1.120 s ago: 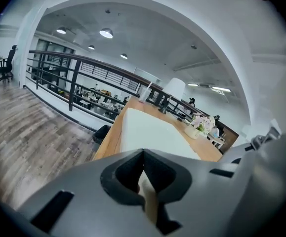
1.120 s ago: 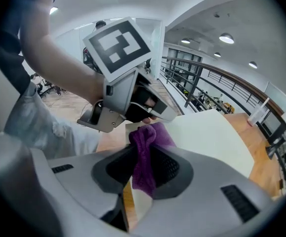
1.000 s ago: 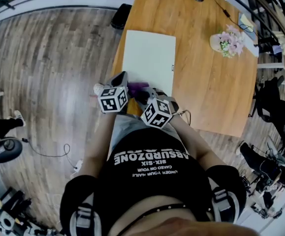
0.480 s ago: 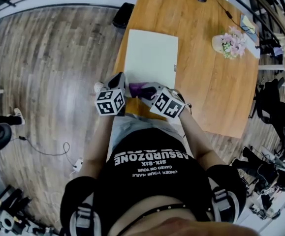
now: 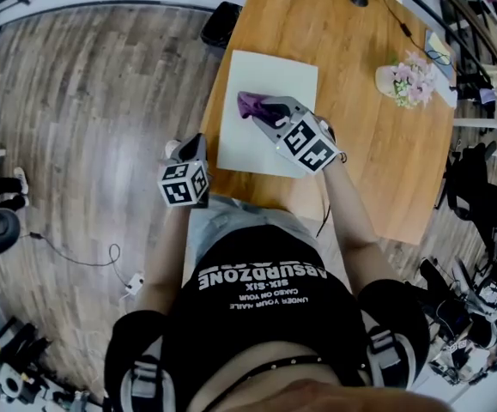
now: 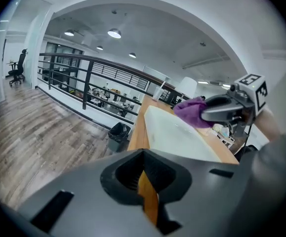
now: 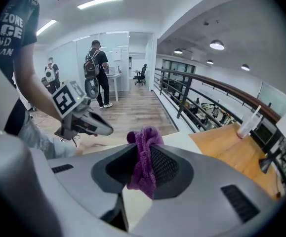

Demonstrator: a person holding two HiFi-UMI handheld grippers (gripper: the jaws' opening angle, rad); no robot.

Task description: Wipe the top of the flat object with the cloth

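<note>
The left tongs (image 5: 193, 146) are hovering at the table's near edge with their jaws pressed together on nothing. The left gripper view (image 6: 146, 181) is showing only a sliver of wood through the slit. Ahead of them and to their right, the white board (image 5: 269, 80) is lying flat on the wooden table (image 5: 377, 144).

The right tongs (image 5: 263, 110) are reaching over the board, clenching a purple cloth (image 5: 251, 104). The right gripper view (image 7: 143, 169) is showing the cloth (image 7: 143, 157) bunched between the jaws. The left gripper view alone is giving the side angle: the cloth (image 6: 192, 112) is sitting low over the board (image 6: 177, 132), though contact cannot be judged.

Right of the right tongs, flowers (image 5: 411, 74) are standing on the table. Left of the left tongs, plank flooring (image 5: 93, 101) is spreading, with a black bin (image 6: 117, 132) by a railing (image 6: 83, 78). The right gripper view is also catching people (image 7: 97, 65) standing in an office.
</note>
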